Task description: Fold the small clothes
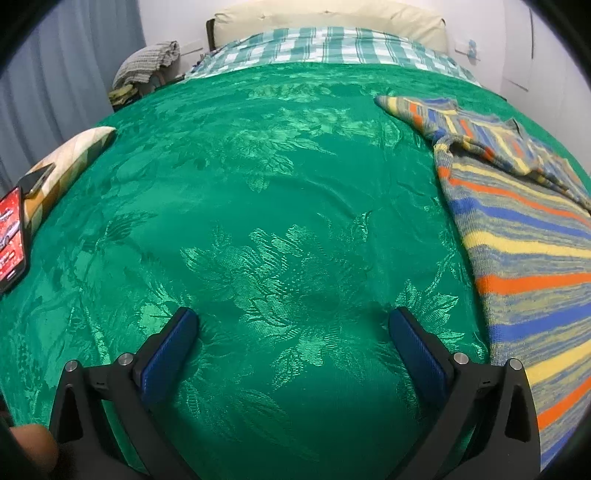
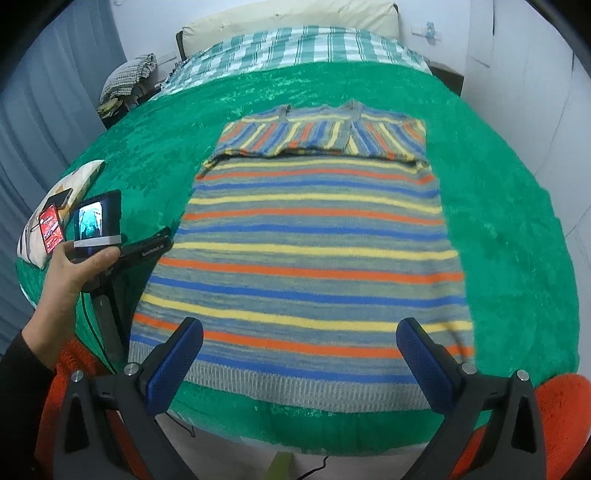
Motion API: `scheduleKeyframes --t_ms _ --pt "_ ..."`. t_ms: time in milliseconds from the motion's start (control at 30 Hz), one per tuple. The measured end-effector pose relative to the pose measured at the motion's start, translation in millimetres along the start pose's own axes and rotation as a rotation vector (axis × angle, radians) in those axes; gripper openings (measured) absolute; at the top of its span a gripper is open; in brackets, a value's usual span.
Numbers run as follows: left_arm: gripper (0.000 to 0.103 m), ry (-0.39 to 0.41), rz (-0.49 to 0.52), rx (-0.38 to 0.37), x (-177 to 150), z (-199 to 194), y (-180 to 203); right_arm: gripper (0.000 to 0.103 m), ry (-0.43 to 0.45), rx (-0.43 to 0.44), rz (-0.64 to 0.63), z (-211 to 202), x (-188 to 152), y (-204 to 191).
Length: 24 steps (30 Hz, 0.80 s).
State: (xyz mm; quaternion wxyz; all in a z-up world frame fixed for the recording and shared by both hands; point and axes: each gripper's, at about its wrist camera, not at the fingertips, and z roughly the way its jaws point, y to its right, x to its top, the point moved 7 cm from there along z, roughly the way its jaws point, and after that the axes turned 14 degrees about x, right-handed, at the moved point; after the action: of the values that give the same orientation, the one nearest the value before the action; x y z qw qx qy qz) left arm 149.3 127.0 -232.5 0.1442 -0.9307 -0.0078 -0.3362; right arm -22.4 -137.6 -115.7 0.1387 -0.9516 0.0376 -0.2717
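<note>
Right wrist view: my right gripper [image 2: 299, 350] hangs released, its blue pads spread wide with nothing between them, above the near hem of a striped sweater [image 2: 314, 236] that lies flat on the green bedspread [image 2: 509, 229]. The sweater, banded in orange, blue, yellow and grey, has both sleeves folded across its upper part, and its ribbed hem sits near the bed's front edge. To the left, my left hand [image 2: 70, 266] grips the handle of the other gripper, whose small lit screen [image 2: 90, 221] faces this camera; a black sleeve [image 2: 18, 380] covers the forearm. Beyond that hand a phone with a red screen [image 2: 51, 227] rests against a pale patterned pillow [image 2: 64, 192] at the bed's left edge. A green-and-white checked blanket [image 2: 295, 48] covers the far end of the bed below a cream headboard [image 2: 288, 18], and a heap of checked cloth [image 2: 127, 74] sits off the far left corner beside grey curtains [image 2: 44, 92].

In the left wrist view, my left gripper [image 1: 291, 332] is likewise released, its fingers wide apart over bare bedspread with nothing held. The sweater lies well to its right, running along the right side of the frame, one folded sleeve pointing towards the middle of the bed
</note>
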Motion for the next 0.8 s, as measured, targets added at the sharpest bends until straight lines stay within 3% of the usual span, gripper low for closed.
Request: scheduleKeyframes --t_ms 400,800 --pt "0.102 -0.011 0.006 -0.004 -2.6 5.1 3.3 0.103 -0.021 -0.005 -0.006 11.1 -3.8 -1.6" --pt "0.103 0.001 -0.027 -0.024 -0.8 -0.4 -1.7 0.103 0.097 -0.015 0.006 -15.6 20.4 1.1"
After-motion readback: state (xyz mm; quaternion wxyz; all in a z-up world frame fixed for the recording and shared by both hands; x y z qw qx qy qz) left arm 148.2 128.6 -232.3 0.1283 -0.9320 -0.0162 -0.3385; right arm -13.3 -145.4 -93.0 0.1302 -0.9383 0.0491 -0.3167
